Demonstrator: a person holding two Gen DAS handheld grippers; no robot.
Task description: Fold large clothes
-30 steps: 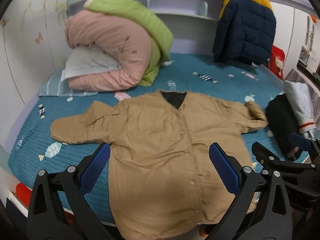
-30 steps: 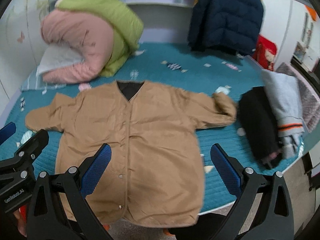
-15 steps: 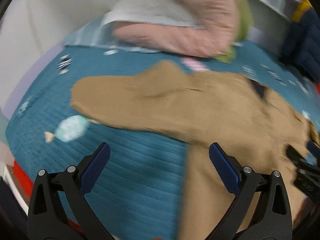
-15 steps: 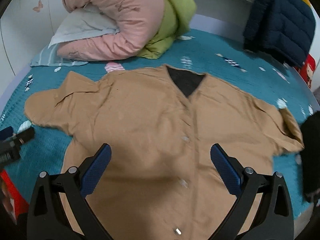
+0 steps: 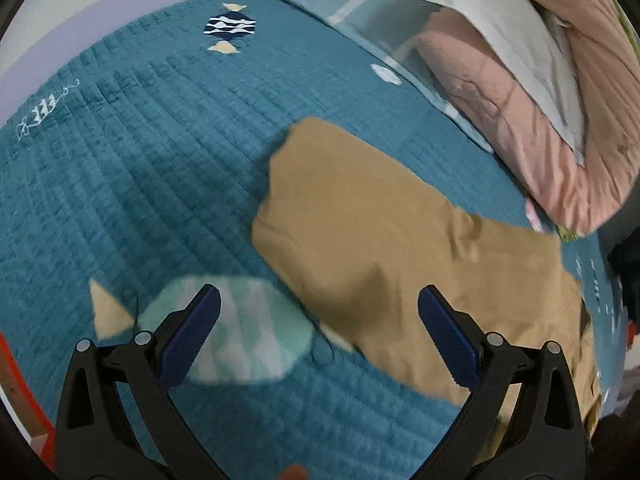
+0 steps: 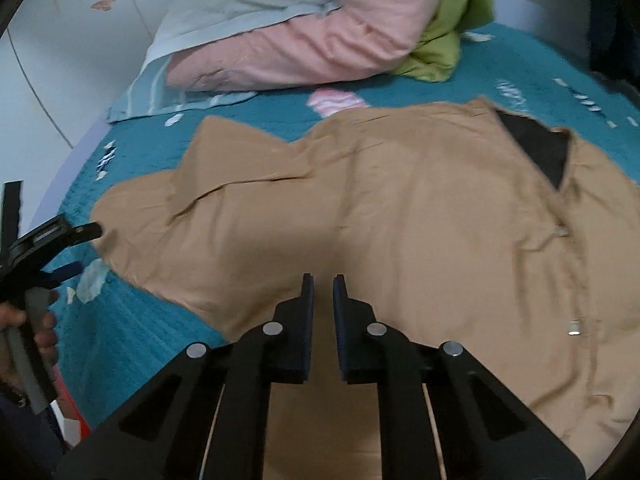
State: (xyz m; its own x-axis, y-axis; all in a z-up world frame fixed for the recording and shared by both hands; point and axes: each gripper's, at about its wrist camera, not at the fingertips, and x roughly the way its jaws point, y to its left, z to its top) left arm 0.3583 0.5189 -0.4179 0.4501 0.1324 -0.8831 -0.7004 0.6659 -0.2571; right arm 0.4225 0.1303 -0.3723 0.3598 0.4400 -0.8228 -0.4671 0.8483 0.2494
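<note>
Lying flat on one bed: one tan coat.

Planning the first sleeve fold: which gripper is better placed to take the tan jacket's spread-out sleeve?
Left. The left gripper is open right at the cuff end of the tan jacket's sleeve. The right gripper is closing over the jacket's body, nothing between its pads.

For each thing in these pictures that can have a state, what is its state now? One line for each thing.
Tan jacket: spread flat on the bed, buttoned, not yet folded.
Jacket sleeve: stretched out to the side, flat.
Left gripper: open, above the sleeve's edge, holding nothing.
Right gripper: closing over the jacket; no cloth visibly between its fingers.
Pink quilt: rolled up at the bed's head.
</note>
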